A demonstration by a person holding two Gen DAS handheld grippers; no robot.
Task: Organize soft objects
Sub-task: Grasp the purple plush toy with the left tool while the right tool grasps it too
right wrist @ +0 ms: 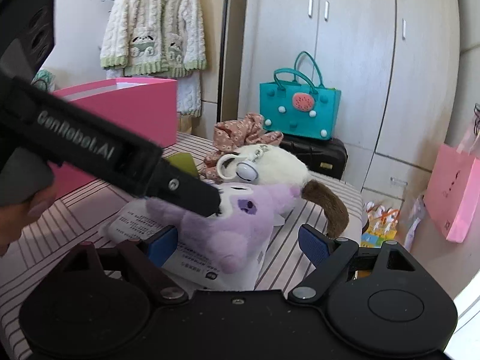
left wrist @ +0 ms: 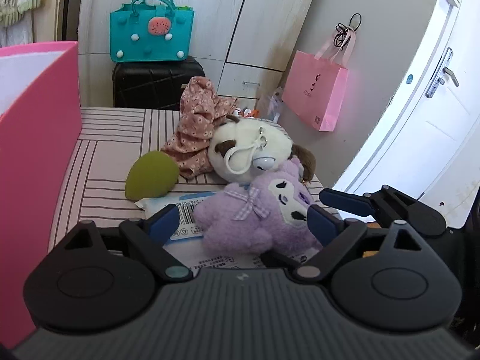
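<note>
A purple plush toy (left wrist: 258,219) lies on a white wipes packet (left wrist: 186,222) on the striped bed (left wrist: 105,156). My left gripper (left wrist: 243,225) is open, its blue pads on either side of the plush, touching or nearly so. Behind lie a white plush dog (left wrist: 249,147) with a keyring, a floral pink cloth (left wrist: 198,123) and a green sponge (left wrist: 150,175). In the right wrist view my right gripper (right wrist: 240,244) is open and empty, just before the purple plush (right wrist: 228,225). The left gripper's body (right wrist: 90,150) crosses that view from the left.
A pink box (left wrist: 33,138) stands open at the bed's left; it also shows in the right wrist view (right wrist: 126,111). A teal bag (left wrist: 151,30) sits on a black suitcase (left wrist: 150,84) behind the bed. A pink paper bag (left wrist: 315,90) hangs on the right by a white door (left wrist: 435,105).
</note>
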